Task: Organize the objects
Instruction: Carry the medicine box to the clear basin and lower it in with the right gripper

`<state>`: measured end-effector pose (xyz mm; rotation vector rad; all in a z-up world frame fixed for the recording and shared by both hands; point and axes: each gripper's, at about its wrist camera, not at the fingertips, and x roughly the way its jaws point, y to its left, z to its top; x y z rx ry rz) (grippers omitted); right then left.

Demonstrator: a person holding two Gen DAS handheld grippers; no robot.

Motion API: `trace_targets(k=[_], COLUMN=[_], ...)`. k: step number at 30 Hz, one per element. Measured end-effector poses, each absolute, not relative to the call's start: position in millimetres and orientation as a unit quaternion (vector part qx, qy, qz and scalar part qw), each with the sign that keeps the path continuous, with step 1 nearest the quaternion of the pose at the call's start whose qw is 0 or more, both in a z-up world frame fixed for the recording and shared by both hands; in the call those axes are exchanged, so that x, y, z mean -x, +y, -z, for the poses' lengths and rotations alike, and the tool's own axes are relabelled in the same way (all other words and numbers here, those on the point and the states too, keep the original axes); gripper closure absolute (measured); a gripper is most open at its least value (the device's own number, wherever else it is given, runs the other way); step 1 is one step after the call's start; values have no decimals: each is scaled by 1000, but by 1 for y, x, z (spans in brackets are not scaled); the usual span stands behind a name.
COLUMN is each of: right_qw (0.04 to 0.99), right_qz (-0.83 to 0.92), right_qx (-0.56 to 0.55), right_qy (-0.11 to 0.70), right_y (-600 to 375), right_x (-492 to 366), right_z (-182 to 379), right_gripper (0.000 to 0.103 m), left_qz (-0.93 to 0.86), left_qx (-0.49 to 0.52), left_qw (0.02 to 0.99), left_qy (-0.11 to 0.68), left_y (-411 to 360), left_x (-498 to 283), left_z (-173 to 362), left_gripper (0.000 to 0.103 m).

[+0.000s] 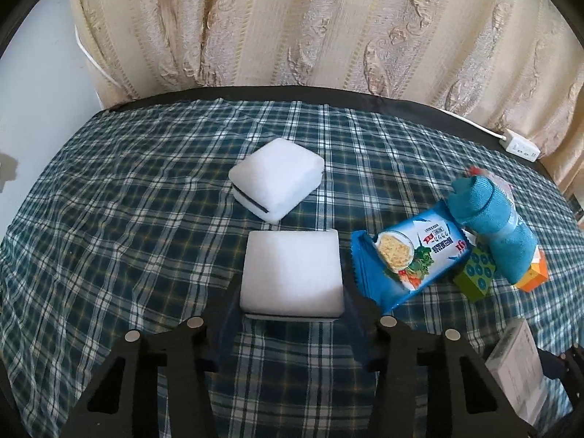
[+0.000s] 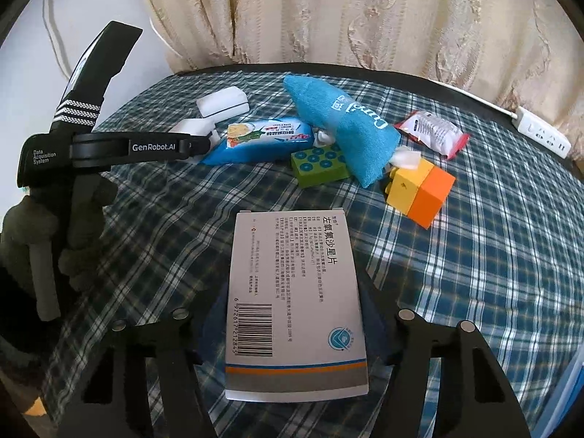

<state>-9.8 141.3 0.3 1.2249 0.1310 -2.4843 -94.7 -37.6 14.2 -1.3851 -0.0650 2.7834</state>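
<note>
Both grippers clamp something: right gripper [image 2: 292,314] a medicine box [image 2: 292,303], left gripper [image 1: 292,310] a white pad [image 1: 292,273]; lift each straight, clear of the cracker packet [image 1: 405,252].

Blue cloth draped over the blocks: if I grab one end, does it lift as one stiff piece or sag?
The blue cloth will probably sag: it looks like soft knit, folded and slumped over the green block. It seems light, so it may drag rather than slide cleanly. It leans on the snack packet and the yellow-orange block, which may shift when it lifts.
</note>
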Motion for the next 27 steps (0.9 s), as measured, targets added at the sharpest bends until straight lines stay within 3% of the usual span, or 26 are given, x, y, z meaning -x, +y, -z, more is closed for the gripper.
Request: trace_targets(k=[27], right_qw=[143], right_qz=[906], right_qx=[-397], right_qy=[-45], right_y=[186], right_x=[-32], right_z=[-33], right_gripper=[38], left_qz=[-903], left_qx=[425], left_qw=[42], left_qy=[-46], left_y=[-40], left_x=[81], left_z=[-34], left_gripper=[51])
